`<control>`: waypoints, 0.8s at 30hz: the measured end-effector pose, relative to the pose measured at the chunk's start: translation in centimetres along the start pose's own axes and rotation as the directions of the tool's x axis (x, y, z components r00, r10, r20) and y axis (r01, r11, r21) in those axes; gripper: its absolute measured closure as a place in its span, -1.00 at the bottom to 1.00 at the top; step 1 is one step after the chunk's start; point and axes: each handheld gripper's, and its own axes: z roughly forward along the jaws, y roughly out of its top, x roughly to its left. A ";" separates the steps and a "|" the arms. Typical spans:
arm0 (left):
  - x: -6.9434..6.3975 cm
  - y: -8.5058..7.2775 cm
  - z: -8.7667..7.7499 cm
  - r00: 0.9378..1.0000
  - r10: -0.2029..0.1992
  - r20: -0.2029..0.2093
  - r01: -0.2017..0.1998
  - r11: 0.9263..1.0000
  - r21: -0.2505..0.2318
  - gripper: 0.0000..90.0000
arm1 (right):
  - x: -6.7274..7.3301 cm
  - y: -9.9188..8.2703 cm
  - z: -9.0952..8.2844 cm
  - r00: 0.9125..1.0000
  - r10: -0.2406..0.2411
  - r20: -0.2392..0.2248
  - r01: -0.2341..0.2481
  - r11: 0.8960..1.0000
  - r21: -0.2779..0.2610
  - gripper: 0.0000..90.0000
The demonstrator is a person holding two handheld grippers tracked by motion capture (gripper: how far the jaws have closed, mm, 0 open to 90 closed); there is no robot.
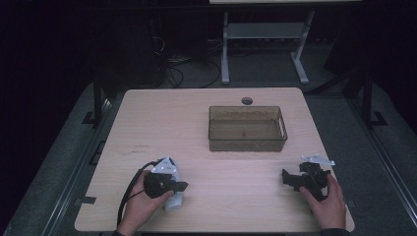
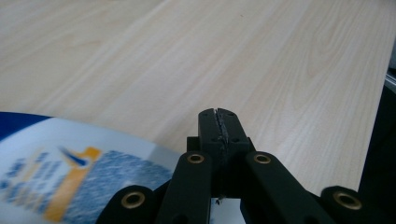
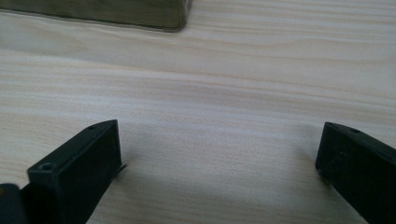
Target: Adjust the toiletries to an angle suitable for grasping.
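Observation:
My left gripper (image 1: 183, 186) rests low on the near left of the table, held by a hand, jaws pointing right. In the left gripper view, the left gripper (image 2: 219, 116) is shut, its tips pressed together with nothing seen between them. A white package (image 1: 174, 200) with a blue and orange label (image 2: 70, 170) lies just under and beside it. Over bare wood at the near right, my right gripper (image 1: 289, 180) points left. The right gripper view has the right gripper (image 3: 219, 154) wide open and empty.
A translucent brown bin (image 1: 248, 140) stands past the table's middle, and its near corner (image 3: 154, 18) lies ahead of the right gripper. A round cable hole (image 1: 247, 101) sits by the far edge. Beyond the table are desk legs (image 1: 225, 54) and cables on the floor.

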 end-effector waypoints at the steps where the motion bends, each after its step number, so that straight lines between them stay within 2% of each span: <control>1: 0.6 -0.1 -0.6 1.000 -0.010 -0.016 0.010 1.000 -0.005 1.00 | 0.0 0.0 0.0 1.000 0.000 0.000 0.000 1.000 0.000 -1.00; 4: 1.3 -0.2 -1.2 0.999 -0.027 -0.036 0.027 1.000 -0.012 1.00 | 0.0 0.0 0.0 1.000 -0.001 0.000 0.001 1.000 0.000 -1.00; 5: 2.1 -0.4 -1.8 0.998 -0.042 -0.054 0.041 0.999 -0.021 1.00 | 0.0 0.0 0.0 1.000 0.000 0.000 0.000 1.000 0.000 -1.00; 6: 2.1 -0.4 -1.8 0.998 -0.042 -0.054 0.041 0.999 -0.021 1.00 | 0.0 0.0 0.0 1.000 0.000 0.000 0.000 1.000 0.000 -1.00; 7: 2.9 -0.5 -2.5 0.996 -0.057 -0.063 0.055 0.998 -0.033 1.00 | 0.0 0.0 0.0 1.000 -0.001 0.000 0.001 1.000 0.000 -1.00; 8: 2.9 -0.5 -2.5 0.996 -0.057 -0.063 0.055 0.998 -0.033 1.00 | 0.0 0.0 0.0 1.000 -0.001 0.000 0.001 1.000 0.000 -1.00; 13: 4.9 -0.8 -4.1 0.991 -0.074 -0.110 0.069 0.996 -0.048 1.00 | 0.0 0.0 0.0 1.000 0.000 0.000 0.000 1.000 0.000 -1.00; 14: 4.9 -0.8 -4.1 0.991 -0.074 -0.110 0.069 0.996 -0.048 1.00 | 0.0 0.0 0.0 1.000 0.000 0.000 0.000 1.000 0.000 -1.00; 15: 5.6 -0.9 -4.4 0.988 -0.096 -0.120 0.089 0.994 -0.062 1.00 | 0.0 0.0 0.0 1.000 0.000 0.000 0.000 1.000 0.000 -1.00; 16: 5.6 -0.9 -4.4 0.988 -0.096 -0.120 0.089 0.994 -0.062 1.00 | 0.0 0.0 0.0 1.000 0.000 0.000 0.000 1.000 0.000 -1.00; 17: 6.5 -1.1 -4.6 0.985 -0.106 -0.137 0.098 0.993 -0.062 1.00 | 0.0 0.0 0.0 1.000 0.000 0.000 0.000 1.000 0.000 -1.00; 18: 6.5 -1.1 -4.6 0.985 -0.106 -0.137 0.098 0.993 -0.062 1.00 | 0.0 0.0 0.0 1.000 0.000 0.000 0.000 1.000 0.000 -1.00; 19: 7.4 -1.5 -4.6 0.979 -0.120 -0.163 0.112 0.992 -0.057 1.00 | 0.0 0.0 0.0 1.000 0.000 0.000 0.000 1.000 0.000 -1.00; 20: 7.4 -1.5 -4.6 0.979 -0.120 -0.163 0.112 0.992 -0.057 1.00 | 0.0 0.0 0.0 1.000 0.000 0.000 0.000 1.000 0.000 -1.00; 21: 8.2 -2.0 -4.5 0.974 -0.138 -0.178 0.128 0.990 -0.064 1.00 | 0.0 0.0 0.0 1.000 0.000 0.000 0.000 1.000 0.000 -1.00; 22: 8.2 -2.0 -4.5 0.974 -0.138 -0.178 0.128 0.990 -0.064 1.00 | 0.0 0.0 0.0 1.000 0.000 0.000 0.000 1.000 0.000 -1.00; 23: 8.7 -2.5 -4.3 0.970 -0.142 -0.197 0.133 0.989 -0.057 1.00 | 0.0 0.0 0.0 1.000 0.000 0.000 0.000 1.000 0.000 -1.00; 24: 8.7 -2.5 -4.3 0.970 -0.142 -0.197 0.133 0.989 -0.057 1.00 | 0.0 0.0 0.0 1.000 0.000 0.000 0.000 1.000 0.000 -1.00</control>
